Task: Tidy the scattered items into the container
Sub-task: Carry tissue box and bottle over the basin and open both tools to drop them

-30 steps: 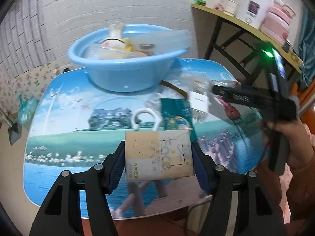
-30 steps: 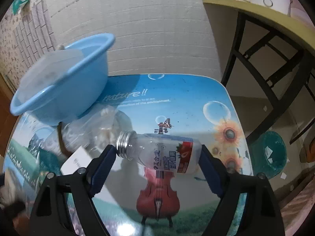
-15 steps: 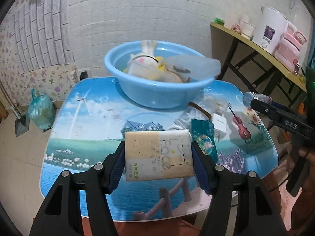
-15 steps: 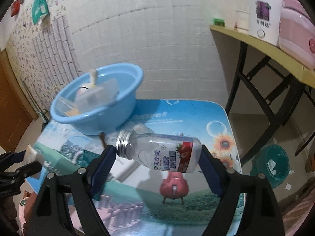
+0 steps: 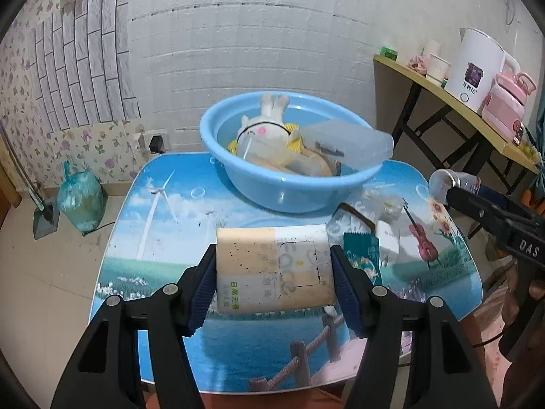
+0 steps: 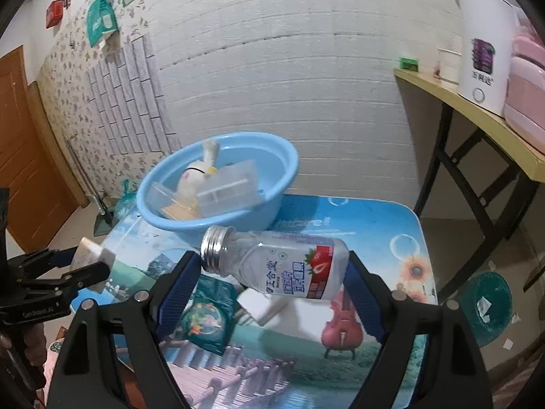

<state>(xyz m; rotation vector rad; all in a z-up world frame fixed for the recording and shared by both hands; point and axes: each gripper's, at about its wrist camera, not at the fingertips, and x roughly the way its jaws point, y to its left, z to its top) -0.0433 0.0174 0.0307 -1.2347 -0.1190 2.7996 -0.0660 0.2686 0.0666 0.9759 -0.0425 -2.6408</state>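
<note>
**Both loads lifted, basin ahead**

Since the earlier pictures both hands have risen and drawn back from the table (image 5: 163, 225): the printed top, which filled each view before, now lies well below the fingers, and the blue basin (image 5: 293, 197) has shifted from the upper left toward the middle of both views. The grips themselves have not changed.

The left gripper (image 5: 274, 272) is clamped on a tissue pack (image 5: 274, 269), its blue pads pressed to the pack's two short sides, carried clear of the table. The right gripper (image 6: 272, 269) is closed on a clear bottle (image 6: 282, 266) held crosswise, metal cap toward the left pad and base against the right pad, tilted slightly.

The basin stands at the far side of the table and already holds a plush rabbit (image 5: 269, 129) and a clear plastic box (image 5: 344, 143) resting partly on its rim. A green sachet (image 6: 207, 313) and a white plug (image 5: 386, 242) lie on the table near the basin, not yet collected.

The step in hand appears to be the carry. Next, each load needs bringing over the basin's open part, past the box on the rim, then letting go low enough that the bottle does not roll out. With both hands converging, one probably ought to go first.
</note>
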